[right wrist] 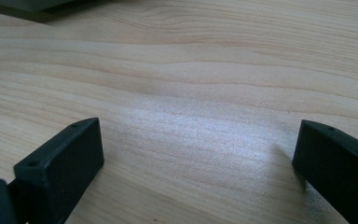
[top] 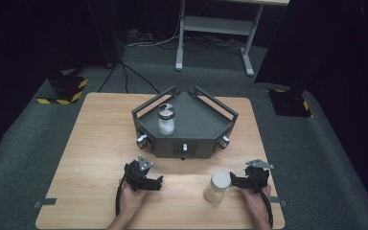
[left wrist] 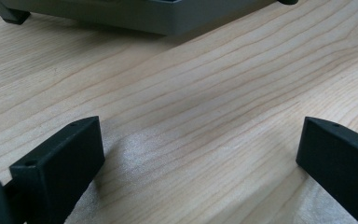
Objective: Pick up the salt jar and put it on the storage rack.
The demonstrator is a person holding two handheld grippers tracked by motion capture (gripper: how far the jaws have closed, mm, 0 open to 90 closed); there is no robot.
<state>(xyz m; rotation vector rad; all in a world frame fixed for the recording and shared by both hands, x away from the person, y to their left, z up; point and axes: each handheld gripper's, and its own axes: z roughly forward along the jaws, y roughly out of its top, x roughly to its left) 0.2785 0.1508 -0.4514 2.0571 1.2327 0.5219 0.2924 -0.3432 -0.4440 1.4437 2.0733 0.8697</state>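
Observation:
A dark grey angular platform with side rails and front knobs stands at the table's centre. On its left part sits a glass jar with a metal lid and white contents. A second jar with a white lid stands on the wood near the front right. My right gripper rests just right of that jar; its black jaws stand wide apart over bare wood. My left gripper lies at the front left, open too, with nothing between its jaws. The platform's base lies ahead of it.
The wooden table has bare room to the left and right of the platform. A platform corner shows in the right gripper view. On the floor behind are a white desk frame, cables and two weighted stand bases.

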